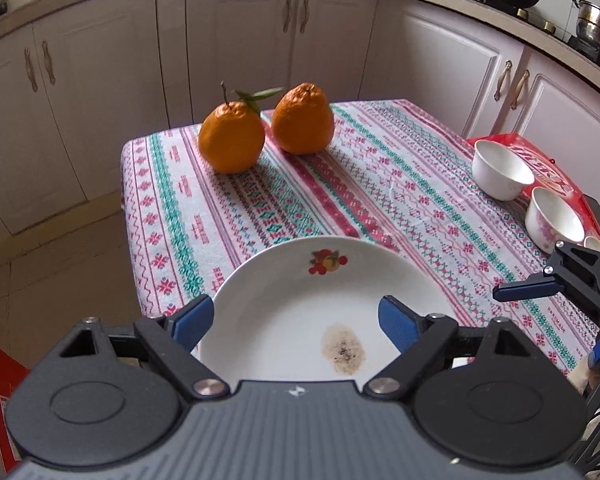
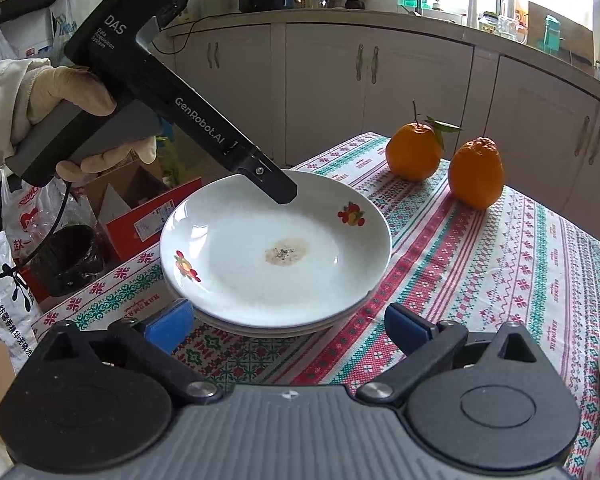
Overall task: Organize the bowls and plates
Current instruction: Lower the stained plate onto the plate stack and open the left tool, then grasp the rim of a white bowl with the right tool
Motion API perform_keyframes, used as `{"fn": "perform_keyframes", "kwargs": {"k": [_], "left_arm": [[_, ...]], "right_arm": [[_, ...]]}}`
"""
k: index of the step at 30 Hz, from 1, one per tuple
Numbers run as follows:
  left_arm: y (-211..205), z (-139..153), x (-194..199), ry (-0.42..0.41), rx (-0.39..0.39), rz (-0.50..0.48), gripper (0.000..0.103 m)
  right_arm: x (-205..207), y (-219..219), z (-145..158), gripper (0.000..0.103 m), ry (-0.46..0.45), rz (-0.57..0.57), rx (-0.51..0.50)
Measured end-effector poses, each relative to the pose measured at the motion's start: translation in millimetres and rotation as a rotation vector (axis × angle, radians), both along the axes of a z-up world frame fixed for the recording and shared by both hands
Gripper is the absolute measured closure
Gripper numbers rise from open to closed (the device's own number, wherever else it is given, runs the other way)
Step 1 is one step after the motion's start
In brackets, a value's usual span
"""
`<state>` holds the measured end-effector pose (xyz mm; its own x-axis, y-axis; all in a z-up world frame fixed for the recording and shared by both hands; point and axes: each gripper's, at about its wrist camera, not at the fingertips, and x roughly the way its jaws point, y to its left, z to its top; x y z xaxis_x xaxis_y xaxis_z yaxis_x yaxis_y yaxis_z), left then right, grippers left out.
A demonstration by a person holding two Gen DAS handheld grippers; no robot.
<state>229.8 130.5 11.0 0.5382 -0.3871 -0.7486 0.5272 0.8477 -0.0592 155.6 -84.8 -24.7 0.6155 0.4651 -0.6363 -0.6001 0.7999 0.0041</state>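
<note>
Plates (image 2: pixel 276 248): a stack at the table's (image 1: pixel 380 184) near left edge, top one stained. Judged glazed ceramic, stiff, slippery, breakable; take the rim, not the well. Your left gripper (image 1: pixel 296 318) hangs over it, jaws wide, empty. Right gripper (image 2: pixel 288 326) likewise wide, just short of the stack. Only the right view shows the stacking; only the left shows the bowls (image 1: pixel 500 170) far right.

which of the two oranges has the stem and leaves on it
The orange with leaves, on the left in the left wrist view, nearer the table's edge. The bare orange beside it has a wrinkled top and no stem.
</note>
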Motion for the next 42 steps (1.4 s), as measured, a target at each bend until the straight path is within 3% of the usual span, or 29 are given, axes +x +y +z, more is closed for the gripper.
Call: {"fn": "perform_keyframes", "kwargs": {"k": [5,10,16,22,31,38,42], "left_arm": [[-34,17,-38,-0.122,-0.037,-0.071,0.009],[-86,7,-78,-0.196,-0.039,-0.168,0.008],[-155,-21,-122,-0.184,-0.084,-0.321,0.008],[-223,-43,-155,-0.161,-0.106,-0.483,0.008],[-283,-70,-172,-0.131,-0.082,-0.589,0.008],[-298,-73,-173,-0.162,-0.080,-0.593,0.013],[-301,-74,-173,-0.163,-0.088,-0.602,0.019]], "right_arm": [[-18,-34,17,0.000,-0.055,-0.092,-0.022],[-45,-89,27,0.000,-0.086,-0.230,-0.045],[-84,-169,32,0.000,-0.100,-0.433,-0.063],[-106,-239,17,0.000,-0.049,-0.592,-0.026],[-110,-282,-12,0.002,0.056,-0.621,0.117],[-102,-290,-16,0.021,0.093,-0.595,0.161],[-101,-290,-17,0.025,0.107,-0.574,0.169]]}}
